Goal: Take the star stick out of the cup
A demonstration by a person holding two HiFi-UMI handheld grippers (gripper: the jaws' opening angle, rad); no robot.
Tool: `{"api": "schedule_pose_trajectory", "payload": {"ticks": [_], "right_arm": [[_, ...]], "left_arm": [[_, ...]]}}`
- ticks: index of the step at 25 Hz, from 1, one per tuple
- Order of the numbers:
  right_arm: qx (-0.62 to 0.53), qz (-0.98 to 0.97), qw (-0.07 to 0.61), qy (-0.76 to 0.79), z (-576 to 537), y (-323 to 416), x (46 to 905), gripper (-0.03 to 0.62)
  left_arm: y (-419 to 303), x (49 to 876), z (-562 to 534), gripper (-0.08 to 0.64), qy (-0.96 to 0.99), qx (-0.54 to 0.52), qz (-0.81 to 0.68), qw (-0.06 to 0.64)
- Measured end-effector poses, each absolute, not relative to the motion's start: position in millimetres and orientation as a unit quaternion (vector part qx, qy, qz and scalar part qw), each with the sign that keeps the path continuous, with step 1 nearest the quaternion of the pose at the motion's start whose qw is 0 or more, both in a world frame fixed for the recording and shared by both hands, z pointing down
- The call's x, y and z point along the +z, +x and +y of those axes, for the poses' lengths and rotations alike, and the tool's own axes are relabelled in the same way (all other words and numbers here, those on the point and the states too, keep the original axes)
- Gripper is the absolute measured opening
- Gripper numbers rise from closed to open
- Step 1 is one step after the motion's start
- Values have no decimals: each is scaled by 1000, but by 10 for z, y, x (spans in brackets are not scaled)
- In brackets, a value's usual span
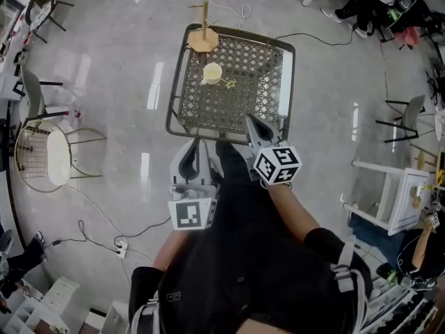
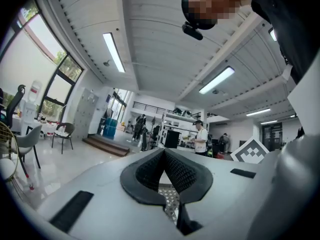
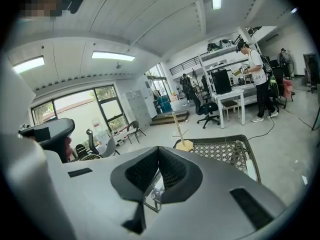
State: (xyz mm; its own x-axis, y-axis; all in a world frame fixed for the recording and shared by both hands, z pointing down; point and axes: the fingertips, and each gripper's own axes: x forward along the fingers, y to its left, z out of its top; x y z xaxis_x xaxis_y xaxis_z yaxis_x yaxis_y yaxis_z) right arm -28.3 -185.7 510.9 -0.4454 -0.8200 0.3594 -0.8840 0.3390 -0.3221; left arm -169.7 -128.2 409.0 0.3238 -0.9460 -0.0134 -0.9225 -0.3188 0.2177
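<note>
Head view: left gripper (image 1: 197,147) and right gripper (image 1: 250,121), both with jaws together and empty, at the mesh table's (image 1: 259,68) near edge. Cup (image 1: 212,72) mid-table. Star stick (image 1: 227,83) apparently lies just beside the cup.

Left claw (image 1: 198,145), right claw (image 1: 249,120): seemingly shut

Stick (image 1: 228,83) at the cup (image 1: 212,73) too small to tell if in it or beside it, table (image 1: 268,47) near edge hidden behind right gripper (image 1: 250,119), and in both gripper views cup hidden, table only partly showing.
</note>
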Motion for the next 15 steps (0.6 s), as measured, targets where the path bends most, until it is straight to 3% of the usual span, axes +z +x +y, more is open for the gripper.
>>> {"api": "schedule_pose_trajectory", "payload": {"ticks": [15], "right_arm": [[338,-773,122,522,-2925,-239,6050,32]], "left_arm": [[-1777,4208,-2351,15,800,-31,-592,97]]}}
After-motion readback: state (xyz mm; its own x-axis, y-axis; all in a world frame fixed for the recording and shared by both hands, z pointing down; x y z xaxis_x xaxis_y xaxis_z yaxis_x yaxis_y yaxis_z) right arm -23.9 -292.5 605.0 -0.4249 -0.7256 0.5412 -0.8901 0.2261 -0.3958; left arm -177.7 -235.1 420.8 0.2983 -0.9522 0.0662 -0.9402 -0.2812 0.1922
